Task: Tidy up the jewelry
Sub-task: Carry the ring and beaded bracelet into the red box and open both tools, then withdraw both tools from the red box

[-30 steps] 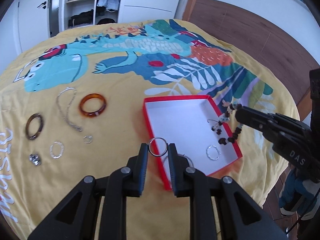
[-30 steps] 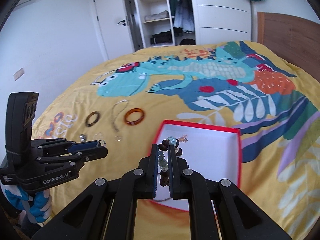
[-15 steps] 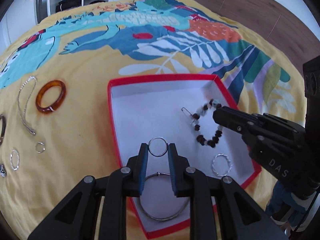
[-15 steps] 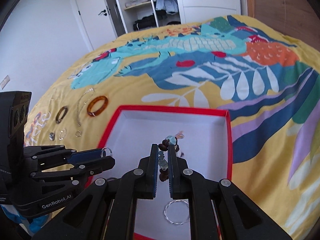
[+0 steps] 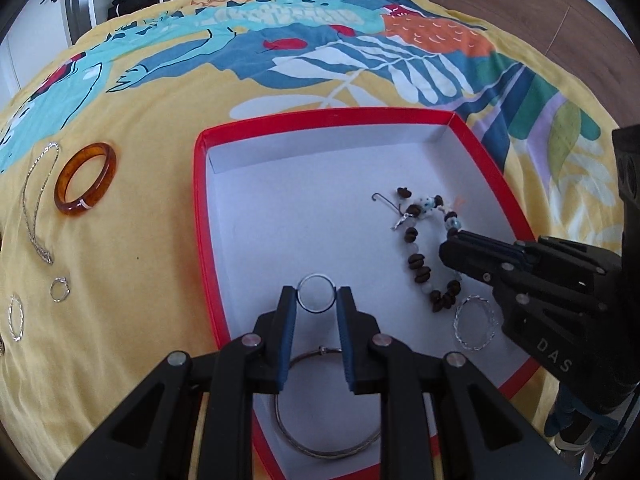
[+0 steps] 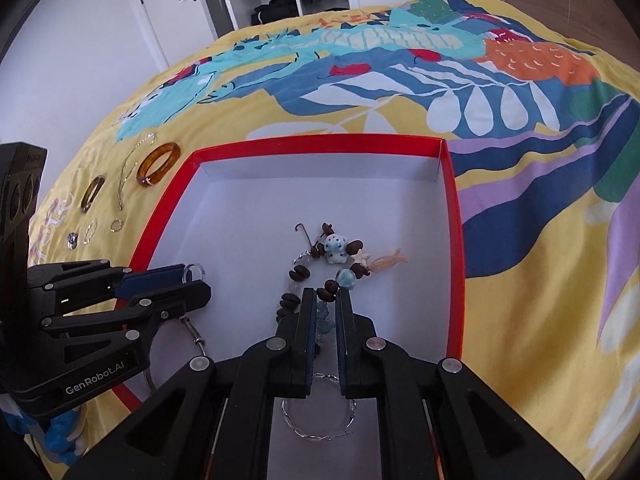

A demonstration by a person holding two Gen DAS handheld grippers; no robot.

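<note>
Both tongs lower vs 1 s ago, now closer over the shallow red-rimmed white cardboard box (image 5: 352, 216). Left tongs (image 5: 316, 300) w/ thin silver ring (image 5: 317, 298): were at the box's near-left rim over yellow bedspread, now inside the box outline, above the large thin silver bangle (image 5: 328, 436). Right tongs (image 6: 323, 300) w/ brown-and-white beaded bracelet with blue charm (image 6: 326, 264): the bracelet hung in air at the box's right edge, now its far end lies spread on the box floor, beside the twisted silver hoop (image 5: 474, 328).
</note>
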